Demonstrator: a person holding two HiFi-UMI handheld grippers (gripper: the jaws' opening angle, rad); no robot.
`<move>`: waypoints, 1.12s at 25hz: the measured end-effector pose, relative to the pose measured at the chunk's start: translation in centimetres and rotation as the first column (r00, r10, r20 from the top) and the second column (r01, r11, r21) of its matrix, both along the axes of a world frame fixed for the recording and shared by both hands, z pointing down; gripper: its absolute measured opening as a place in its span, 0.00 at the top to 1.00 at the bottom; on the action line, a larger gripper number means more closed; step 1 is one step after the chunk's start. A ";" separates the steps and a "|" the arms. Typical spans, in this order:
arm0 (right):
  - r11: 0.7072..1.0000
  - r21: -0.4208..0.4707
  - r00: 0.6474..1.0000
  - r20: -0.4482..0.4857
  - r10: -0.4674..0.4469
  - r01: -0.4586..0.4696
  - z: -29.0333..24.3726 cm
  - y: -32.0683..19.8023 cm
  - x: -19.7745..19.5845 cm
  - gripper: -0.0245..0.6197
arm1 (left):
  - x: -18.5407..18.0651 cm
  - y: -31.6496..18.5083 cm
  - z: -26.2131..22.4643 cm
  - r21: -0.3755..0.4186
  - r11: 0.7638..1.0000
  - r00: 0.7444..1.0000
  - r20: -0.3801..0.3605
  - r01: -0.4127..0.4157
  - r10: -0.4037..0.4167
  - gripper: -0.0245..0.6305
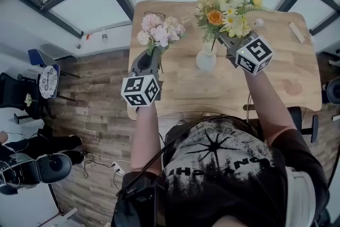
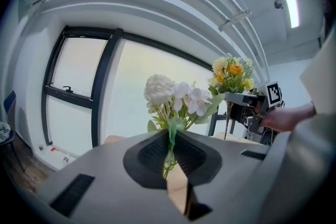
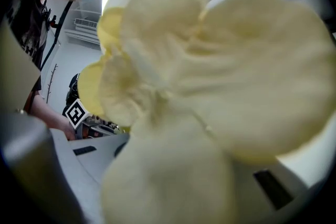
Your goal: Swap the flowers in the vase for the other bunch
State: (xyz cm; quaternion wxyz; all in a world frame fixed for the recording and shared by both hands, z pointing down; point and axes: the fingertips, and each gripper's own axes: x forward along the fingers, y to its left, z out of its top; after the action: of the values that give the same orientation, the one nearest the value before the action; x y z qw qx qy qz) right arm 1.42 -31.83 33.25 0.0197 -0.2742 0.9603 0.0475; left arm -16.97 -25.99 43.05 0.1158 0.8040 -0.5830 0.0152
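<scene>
Over the wooden table (image 1: 276, 82) my left gripper (image 1: 150, 54) is shut on the green stems of a pink and white bunch (image 1: 159, 31), held upright left of the white vase (image 1: 206, 59). In the left gripper view the stems run between the closed jaws (image 2: 171, 147) and the blooms (image 2: 176, 98) stand above them. My right gripper (image 1: 223, 39) is shut on a yellow and orange bunch (image 1: 227, 9) just above the vase; its stem points down at the vase's mouth. A yellow flower (image 3: 210, 86) fills the right gripper view and hides the jaws.
A small white object (image 1: 258, 22) and a pale wooden block (image 1: 296, 32) lie at the table's far right. A thin wire shape (image 1: 154, 14) lies behind the pink bunch. Left of the table are a wood floor and chairs (image 1: 45, 80).
</scene>
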 end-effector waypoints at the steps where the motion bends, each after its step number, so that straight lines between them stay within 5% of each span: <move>1: 1.000 -0.008 1.000 -0.003 -0.002 0.002 0.3 -0.2 -0.7 0.84 | -0.7 0.0 0.2 -0.008 1.000 1.000 -0.003 0.002 -0.002 0.92; 12: 1.000 0.007 1.000 -0.014 -0.004 0.004 4.7 -1.2 -2.4 0.84 | -2.3 0.4 2.7 -0.081 0.997 1.000 -0.023 0.004 -0.006 0.92; 28: 0.999 0.040 0.999 -0.049 -0.004 0.006 10.2 -0.6 -1.4 0.80 | 0.6 -0.8 6.3 -0.160 0.986 0.997 -0.063 -0.047 0.037 0.92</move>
State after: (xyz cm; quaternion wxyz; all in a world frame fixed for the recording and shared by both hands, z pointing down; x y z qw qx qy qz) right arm 0.01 -32.40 43.48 0.0019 -0.2702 0.9600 0.0732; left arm -16.35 -26.79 49.40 0.1974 0.8041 -0.5592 0.0406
